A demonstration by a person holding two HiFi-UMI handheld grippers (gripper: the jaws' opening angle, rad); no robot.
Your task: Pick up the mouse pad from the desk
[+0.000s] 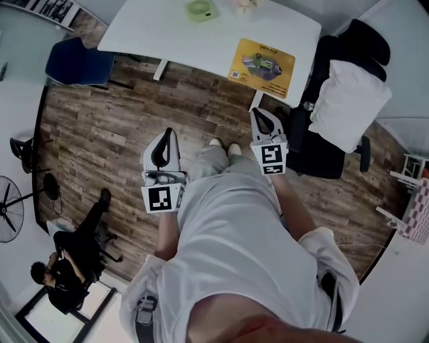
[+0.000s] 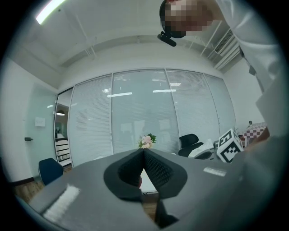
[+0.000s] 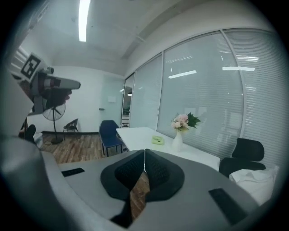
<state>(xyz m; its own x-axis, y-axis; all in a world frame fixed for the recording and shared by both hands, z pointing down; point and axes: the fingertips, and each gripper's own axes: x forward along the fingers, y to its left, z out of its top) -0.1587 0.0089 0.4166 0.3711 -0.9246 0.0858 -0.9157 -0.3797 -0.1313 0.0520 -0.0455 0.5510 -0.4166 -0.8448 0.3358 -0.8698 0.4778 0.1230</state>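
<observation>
Though the pad [image 1: 261, 67] lies flat on the desk [image 1: 194, 40] by its near right corner, left gripper [image 1: 168, 134] and right gripper [image 1: 258, 115] hang well short, jaws together, empty; pad likely thin, light, floppy, so pinch the corner nearest the desk edge.

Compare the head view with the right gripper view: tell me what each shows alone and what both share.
Head view only: the yellow rectangular mouse pad, lying untouched on the white desk. Right gripper view only: the right tool's jaws, shut on nothing, and a glass wall with blinds. Both: the desk, the blue chair, the small green object.
</observation>
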